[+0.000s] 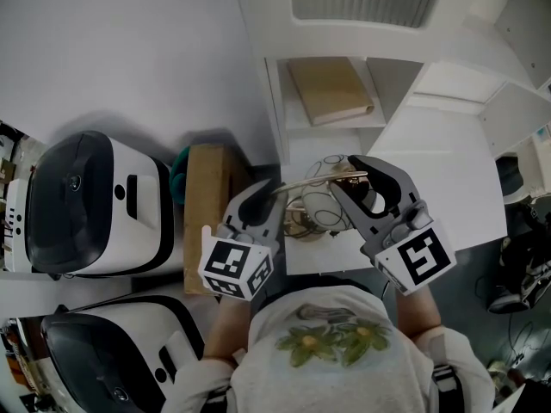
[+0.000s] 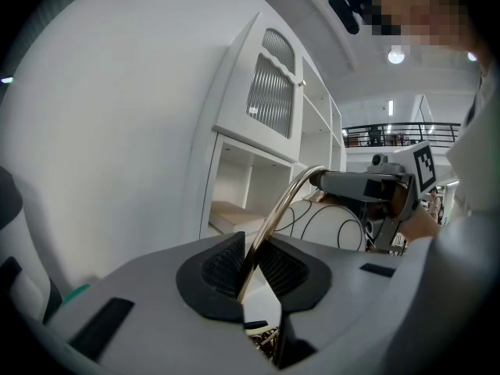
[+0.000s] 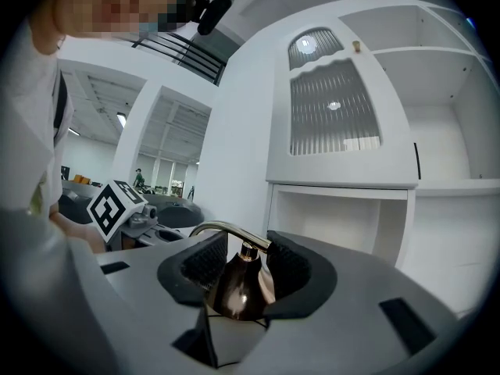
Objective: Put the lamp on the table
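Observation:
The lamp (image 1: pixel 317 203) has a thin curved brass arm (image 2: pixel 275 213), a brass cone cap (image 3: pixel 237 286) and a white globe shade with black lines (image 2: pixel 337 225). It hangs in the air between both grippers, over the near left corner of the white table (image 1: pixel 448 166). My left gripper (image 1: pixel 274 189) is shut on the brass arm, which runs up between its pads (image 2: pixel 223 266). My right gripper (image 1: pixel 346 181) is shut on the brass cone cap at the arm's far end, with its jaws standing wide around it. The lamp's base is hidden.
A white cabinet with open shelves (image 1: pixel 297 101) stands behind the table, with a beige book (image 1: pixel 330 89) on one shelf. A cardboard box (image 1: pixel 207 200) and two white and black machines (image 1: pixel 86 200) sit to the left. A glazed cabinet door (image 3: pixel 334 108) shows above.

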`<state>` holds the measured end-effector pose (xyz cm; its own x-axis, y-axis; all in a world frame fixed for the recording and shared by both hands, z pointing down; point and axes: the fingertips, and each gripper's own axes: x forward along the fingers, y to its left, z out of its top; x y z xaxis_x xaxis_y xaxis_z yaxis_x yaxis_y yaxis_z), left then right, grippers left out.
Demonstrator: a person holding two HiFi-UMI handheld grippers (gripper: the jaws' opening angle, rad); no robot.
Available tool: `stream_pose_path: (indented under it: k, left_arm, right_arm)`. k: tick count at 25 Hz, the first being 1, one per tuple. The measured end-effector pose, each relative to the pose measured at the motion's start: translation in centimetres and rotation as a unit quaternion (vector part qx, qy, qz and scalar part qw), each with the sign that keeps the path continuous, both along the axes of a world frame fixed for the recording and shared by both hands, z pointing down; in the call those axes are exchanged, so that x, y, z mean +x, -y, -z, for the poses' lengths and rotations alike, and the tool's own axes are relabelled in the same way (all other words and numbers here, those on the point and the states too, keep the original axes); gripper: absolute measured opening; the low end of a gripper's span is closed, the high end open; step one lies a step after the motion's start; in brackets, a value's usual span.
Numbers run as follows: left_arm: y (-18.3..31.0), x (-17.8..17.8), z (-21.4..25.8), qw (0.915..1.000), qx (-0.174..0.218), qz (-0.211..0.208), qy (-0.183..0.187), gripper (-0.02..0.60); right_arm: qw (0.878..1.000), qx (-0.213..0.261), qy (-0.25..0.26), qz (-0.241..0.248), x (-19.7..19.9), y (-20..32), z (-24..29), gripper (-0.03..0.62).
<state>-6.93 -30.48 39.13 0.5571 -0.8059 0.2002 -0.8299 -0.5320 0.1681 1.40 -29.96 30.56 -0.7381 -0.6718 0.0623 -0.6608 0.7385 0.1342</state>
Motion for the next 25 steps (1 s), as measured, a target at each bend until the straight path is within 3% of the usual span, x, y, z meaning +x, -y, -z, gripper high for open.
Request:
stream_pose_path:
  k: [25]
  left_arm:
    - [2.0, -0.6, -3.2, 0.9993, -0.03, 0.019, 0.007, 0.072]
  right_arm:
    - [0.999, -0.033, -0.003, 0.013, -0.7, 2.6, -3.0, 0.17]
